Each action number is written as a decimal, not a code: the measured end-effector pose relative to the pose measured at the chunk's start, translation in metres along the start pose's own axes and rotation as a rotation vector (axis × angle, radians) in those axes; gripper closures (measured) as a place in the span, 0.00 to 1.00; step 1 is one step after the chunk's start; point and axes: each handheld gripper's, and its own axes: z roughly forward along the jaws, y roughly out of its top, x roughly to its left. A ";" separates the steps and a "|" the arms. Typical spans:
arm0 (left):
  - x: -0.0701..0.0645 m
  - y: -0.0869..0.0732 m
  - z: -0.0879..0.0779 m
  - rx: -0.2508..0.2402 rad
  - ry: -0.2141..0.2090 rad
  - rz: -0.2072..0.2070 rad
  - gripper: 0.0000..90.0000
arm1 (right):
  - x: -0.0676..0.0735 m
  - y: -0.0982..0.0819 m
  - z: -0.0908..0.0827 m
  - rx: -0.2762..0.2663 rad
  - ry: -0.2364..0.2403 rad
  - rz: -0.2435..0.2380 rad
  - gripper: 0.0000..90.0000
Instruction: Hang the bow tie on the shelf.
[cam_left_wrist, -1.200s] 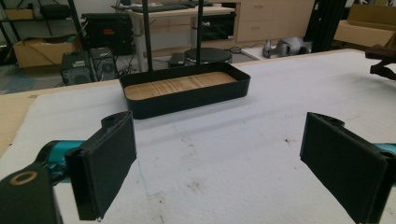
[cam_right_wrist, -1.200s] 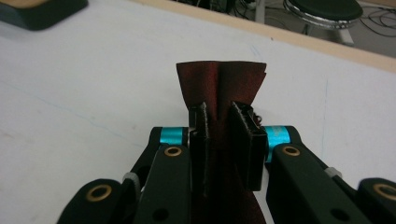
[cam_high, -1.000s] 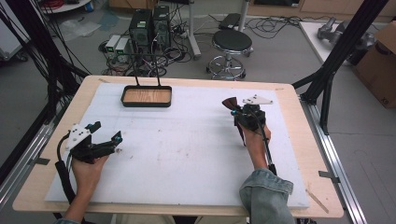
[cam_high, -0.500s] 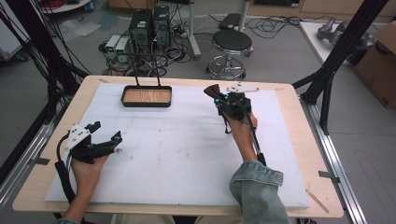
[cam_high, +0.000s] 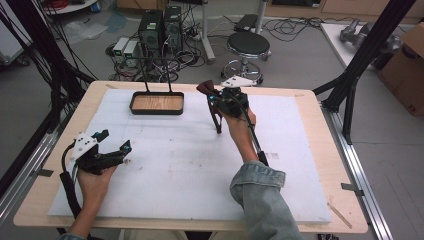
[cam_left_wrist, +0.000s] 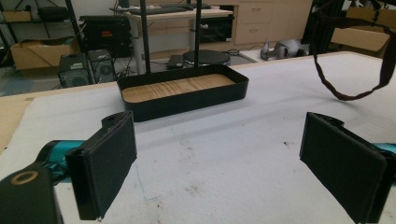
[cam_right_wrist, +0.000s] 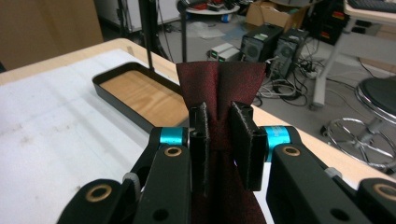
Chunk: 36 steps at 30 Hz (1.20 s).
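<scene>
Pinching a dark red bow tie at its knot, the fingers of the right gripper stand narrow, pressed against the cloth from both sides. In the right gripper view the tie's flat wings fan out above the pads, their long axis running across the fingers, and more dark red fabric drops down between the gripper's arms. In the high view the bow end points toward ten o'clock from the gripper, and a dark strap hangs below it toward six o'clock, its lower end at or just above the white mat; whether it touches I cannot tell. In the left gripper view the strap shows as a hanging loop at the upper right. The right hand holds the gripper above the far middle of the table, at about twelve o'clock on the mat.

A black tray with a wood-grain floor lies at nine o'clock from the right gripper, near it but apart, its long axis running left to right along the far edge of the mat. Two thin black posts rise behind it.

The left gripper sits at about eight o'clock on the mat, well apart from the tray. Its fingers are spread wide with nothing between them, aimed toward the tray.
</scene>
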 end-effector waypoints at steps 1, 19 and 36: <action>0.000 0.000 0.000 -0.001 0.000 -0.001 0.12 | 0.000 0.000 0.000 0.000 0.000 0.000 0.86; 0.000 -0.001 0.003 -0.003 -0.021 -0.006 0.12 | 0.020 0.031 0.040 -0.059 0.092 -0.008 0.86; 0.000 -0.001 0.002 -0.006 -0.018 -0.012 0.12 | 0.024 0.054 0.069 -0.087 0.142 -0.004 0.86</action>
